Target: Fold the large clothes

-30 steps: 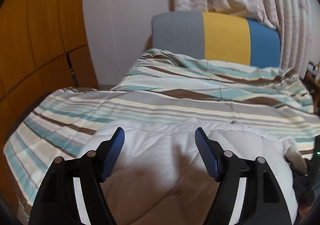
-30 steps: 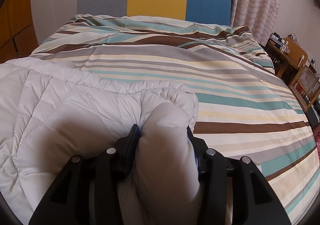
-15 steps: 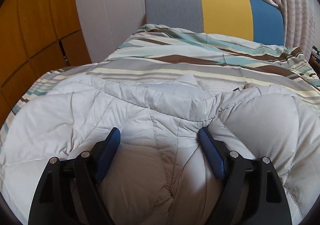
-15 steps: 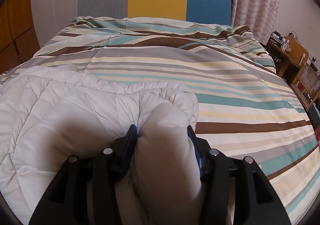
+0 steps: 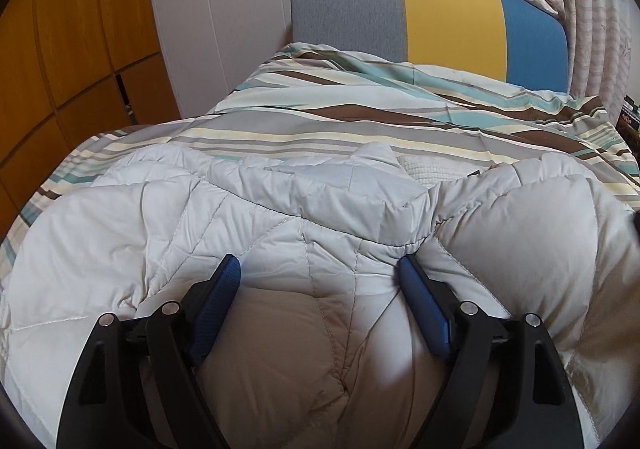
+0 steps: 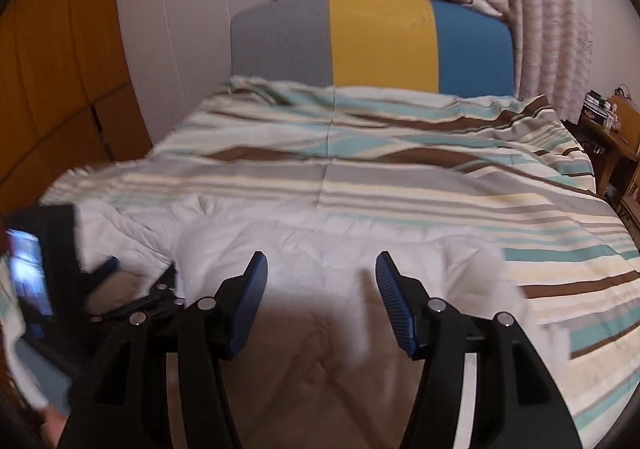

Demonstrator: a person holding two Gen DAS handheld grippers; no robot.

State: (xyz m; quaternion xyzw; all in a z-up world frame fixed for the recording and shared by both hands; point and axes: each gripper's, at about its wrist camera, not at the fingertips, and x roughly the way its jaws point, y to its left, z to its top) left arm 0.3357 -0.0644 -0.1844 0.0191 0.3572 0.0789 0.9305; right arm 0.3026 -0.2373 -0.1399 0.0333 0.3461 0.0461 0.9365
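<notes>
A striped bed cover (image 5: 360, 129) is spreading across the bed, and a puffy white jacket (image 5: 280, 217) is lying on its near end, its lower part running out of view. The left gripper (image 5: 318, 269) is pressing spread fingers into the padding without pinching it. The right gripper (image 6: 320, 269) is hanging released above the jacket, blurred in its own view.

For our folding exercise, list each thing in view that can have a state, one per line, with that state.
Padded jacket: lying bunched on the bed, held by neither gripper.
Striped duvet: spread over the bed, wrinkled near the headboard.
Left gripper: open, fingers straddling a jacket bulge.
Right gripper: open, empty.
</notes>
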